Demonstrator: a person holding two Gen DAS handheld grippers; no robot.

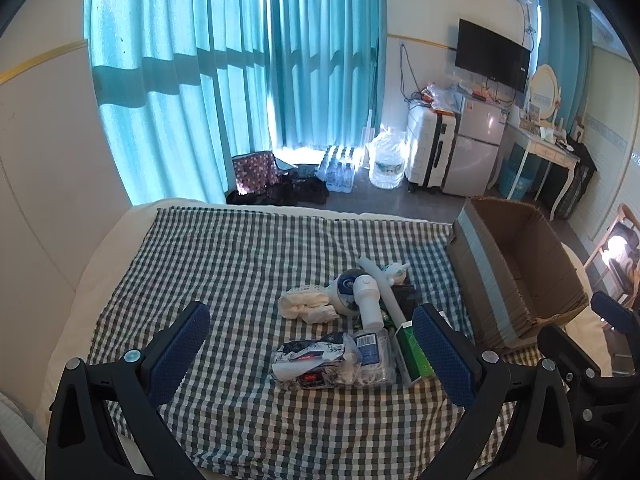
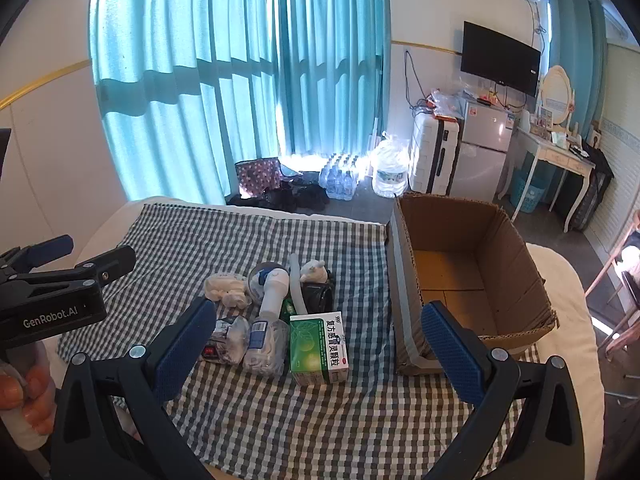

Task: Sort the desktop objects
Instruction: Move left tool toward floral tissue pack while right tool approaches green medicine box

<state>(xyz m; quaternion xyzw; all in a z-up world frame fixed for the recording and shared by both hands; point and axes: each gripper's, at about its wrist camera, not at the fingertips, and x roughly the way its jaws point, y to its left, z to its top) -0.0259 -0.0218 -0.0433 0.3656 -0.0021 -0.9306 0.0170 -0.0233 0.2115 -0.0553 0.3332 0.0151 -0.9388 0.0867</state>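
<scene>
The left gripper [image 1: 316,344], black with blue ribbed pads, hangs with its jaws spread wide and nothing between them, tilted down over a crumpled printed plastic packet [image 1: 312,364] on the green-and-white checked cloth [image 1: 240,264]. The right gripper [image 2: 324,340], of the same make, is likewise spread and holds nothing, angled down above a green-and-white medicine box [image 2: 318,350]. Just left of the box lies a clear crinkled plastic bottle [image 2: 266,344]; beyond it a white cylindrical bottle [image 2: 274,288], a white tube [image 2: 296,284] and a crumpled white tissue [image 2: 226,286] huddle together. To the right stands an open brown cardboard box [image 2: 472,220]. A hand [image 2: 28,400] grips the left gripper's handle at the near left.
</scene>
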